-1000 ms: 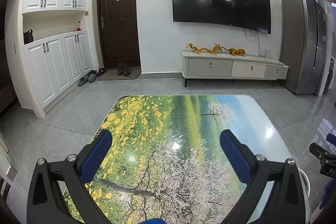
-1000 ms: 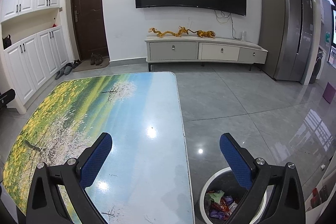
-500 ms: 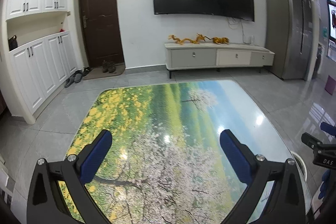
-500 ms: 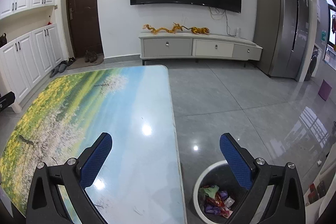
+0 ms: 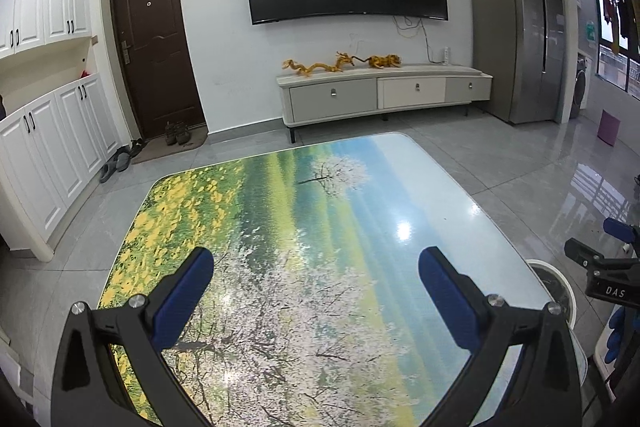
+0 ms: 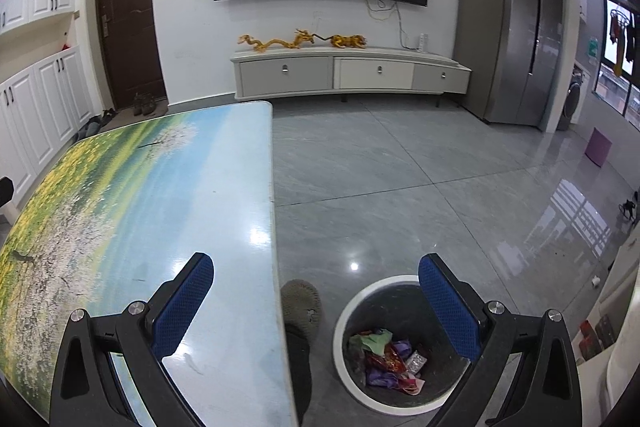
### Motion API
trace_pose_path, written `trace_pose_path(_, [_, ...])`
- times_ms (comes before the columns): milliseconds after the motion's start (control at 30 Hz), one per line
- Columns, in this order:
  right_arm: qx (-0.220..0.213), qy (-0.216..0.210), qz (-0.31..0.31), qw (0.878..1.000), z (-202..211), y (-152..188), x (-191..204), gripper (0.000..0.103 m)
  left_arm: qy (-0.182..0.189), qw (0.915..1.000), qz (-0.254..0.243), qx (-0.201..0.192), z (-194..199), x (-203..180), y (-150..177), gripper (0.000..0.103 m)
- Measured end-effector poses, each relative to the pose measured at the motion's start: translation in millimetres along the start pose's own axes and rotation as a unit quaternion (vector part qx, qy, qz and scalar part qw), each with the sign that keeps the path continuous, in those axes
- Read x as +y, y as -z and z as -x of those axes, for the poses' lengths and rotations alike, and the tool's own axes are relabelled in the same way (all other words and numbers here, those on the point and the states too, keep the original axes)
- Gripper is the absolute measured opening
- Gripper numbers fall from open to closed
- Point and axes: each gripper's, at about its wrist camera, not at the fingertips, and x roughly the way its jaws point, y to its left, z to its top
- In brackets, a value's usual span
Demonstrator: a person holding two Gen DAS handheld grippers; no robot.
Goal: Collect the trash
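Right hand-held gripper (image 6: 316,291), blue pads spread and empty, hangs nearest the round white-rimmed trash bin (image 6: 348,311) at 5 o'clock; left hand-held gripper (image 5: 316,291) also spread, over the glossy landscape-print worktop (image 5: 320,211), bare of trash.

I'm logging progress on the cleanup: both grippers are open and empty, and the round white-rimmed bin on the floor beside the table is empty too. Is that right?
Not quite. The bin is not empty: the right wrist view shows crumpled colourful wrappers lying in it. The rest holds: the left gripper and right gripper are both open and hold nothing, and the bin stands on the floor beside the table.
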Motion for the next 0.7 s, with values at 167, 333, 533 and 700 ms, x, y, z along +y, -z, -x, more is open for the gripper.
trace_pose_path(167, [-0.007,0.014,-0.003,1.0,5,2,-8,0.103,0.001,1.0,-0.005,-0.004,2,-3,-3,0.103])
trace_pose_path(333, [-0.014,0.023,0.0,1.0,10,2,-9,0.103,0.0,0.9999,-0.007,-0.008,3,-5,-6,0.103])
trace_pose_path(533, [-0.021,0.026,0.005,0.999,14,-1,-9,0.103,-0.001,0.9999,-0.007,-0.008,4,-5,-6,0.103])
trace_pose_path(700, [-0.024,0.029,0.005,0.999,16,-1,-10,0.103,-0.003,1.0,-0.005,-0.008,5,-4,-6,0.103])
